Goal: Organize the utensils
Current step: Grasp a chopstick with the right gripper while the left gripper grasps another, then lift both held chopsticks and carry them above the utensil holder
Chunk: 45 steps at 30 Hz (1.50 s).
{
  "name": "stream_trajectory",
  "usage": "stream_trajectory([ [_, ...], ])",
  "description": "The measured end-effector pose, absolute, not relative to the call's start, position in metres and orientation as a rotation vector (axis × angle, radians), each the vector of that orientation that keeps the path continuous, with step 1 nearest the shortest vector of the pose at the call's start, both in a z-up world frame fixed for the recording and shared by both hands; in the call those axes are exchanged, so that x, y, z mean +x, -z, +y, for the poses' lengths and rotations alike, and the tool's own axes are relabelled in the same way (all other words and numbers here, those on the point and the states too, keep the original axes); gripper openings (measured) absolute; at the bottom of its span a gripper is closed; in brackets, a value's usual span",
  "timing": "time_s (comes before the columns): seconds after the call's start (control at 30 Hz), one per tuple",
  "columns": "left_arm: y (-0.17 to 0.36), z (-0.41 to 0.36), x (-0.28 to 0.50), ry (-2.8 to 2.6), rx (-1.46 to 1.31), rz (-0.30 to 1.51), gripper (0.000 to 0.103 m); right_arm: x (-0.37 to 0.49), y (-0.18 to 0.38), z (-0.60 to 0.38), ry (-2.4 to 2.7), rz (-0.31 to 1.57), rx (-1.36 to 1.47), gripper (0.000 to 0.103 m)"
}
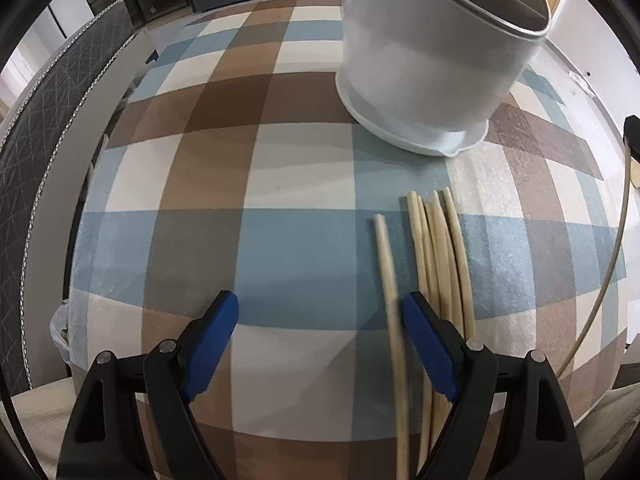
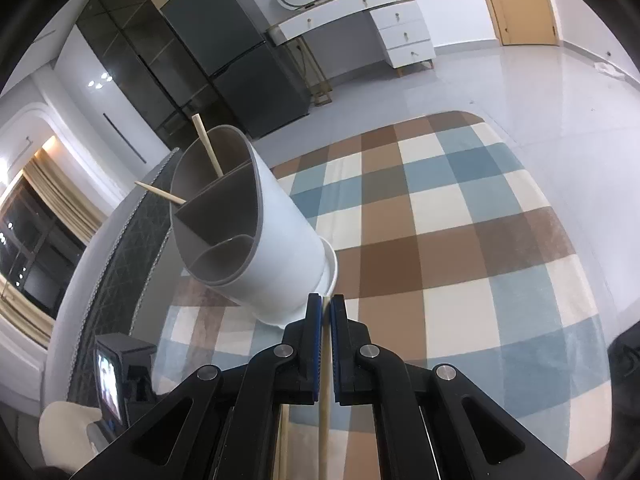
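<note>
My left gripper (image 1: 320, 328) is open just above the checked tablecloth (image 1: 280, 184). One loose chopstick (image 1: 387, 264) lies between its fingers, close to the right finger. Several more pale chopsticks (image 1: 440, 256) lie bundled just right of it. The white utensil holder (image 1: 432, 60) with grey dividers stands beyond them. In the right wrist view my right gripper (image 2: 326, 320) is shut on a single chopstick (image 2: 324, 392), raised, with its tip near the base of the holder (image 2: 256, 232). Two chopsticks (image 2: 208, 148) stand in the holder's far compartment.
A quilted dark chair back (image 1: 44, 128) stands along the table's left side. A thin pale cable (image 1: 612, 272) curves at the right edge. A small lit screen (image 2: 110, 376) on a black device sits low left in the right wrist view. A fridge (image 2: 240, 52) and white desk (image 2: 360, 12) stand far behind.
</note>
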<state>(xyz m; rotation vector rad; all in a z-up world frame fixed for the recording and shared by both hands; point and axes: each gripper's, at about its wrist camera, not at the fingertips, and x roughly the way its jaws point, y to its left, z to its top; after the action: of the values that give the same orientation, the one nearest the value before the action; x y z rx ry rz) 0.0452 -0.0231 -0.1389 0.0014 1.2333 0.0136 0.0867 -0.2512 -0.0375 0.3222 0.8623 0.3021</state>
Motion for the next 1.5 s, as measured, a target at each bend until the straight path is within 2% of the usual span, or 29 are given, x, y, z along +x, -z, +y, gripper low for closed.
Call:
stream_trajectory([
  [0.17, 0.135, -0.029, 0.056, -0.010, 0.070, 1.207, 0.077, 0.088, 0.040, -0.250, -0.299, 0.859, 0.318, 0.004],
  [0.27, 0.133, -0.039, 0.058, 0.030, 0.097, 1.193, 0.055, 0.091, 0.043, -0.252, -0.295, 0.859, 0.332, 0.004],
  [0.33, 0.131, -0.046, 0.061, 0.065, 0.108, 1.181, 0.031, 0.092, 0.045, -0.255, -0.290, 0.861, 0.348, 0.004],
  [0.37, 0.131, -0.046, 0.061, 0.078, 0.106, 1.178, 0.024, 0.093, 0.045, -0.255, -0.290, 0.862, 0.353, 0.004],
  [0.43, 0.131, -0.053, 0.064, 0.114, 0.106, 1.168, 0.003, 0.095, 0.047, -0.255, -0.292, 0.866, 0.364, 0.004],
  [0.53, 0.132, -0.060, 0.067, 0.123, 0.133, 1.148, 0.001, 0.097, 0.047, -0.254, -0.296, 0.865, 0.364, 0.004],
  [0.7, 0.128, -0.045, 0.073, 0.141, 0.015, 1.140, 0.000, 0.098, 0.042, -0.253, -0.300, 0.848, 0.360, 0.004],
  [1.13, 0.045, -0.023, 0.025, 0.158, -0.163, 0.809, 0.000, 0.050, 0.008, -0.240, -0.323, 0.700, 0.288, 0.003],
  [1.5, 0.024, -0.006, 0.012, 0.170, -0.139, 0.752, 0.000, 0.001, -0.016, -0.230, -0.319, 0.610, 0.218, 0.003],
])
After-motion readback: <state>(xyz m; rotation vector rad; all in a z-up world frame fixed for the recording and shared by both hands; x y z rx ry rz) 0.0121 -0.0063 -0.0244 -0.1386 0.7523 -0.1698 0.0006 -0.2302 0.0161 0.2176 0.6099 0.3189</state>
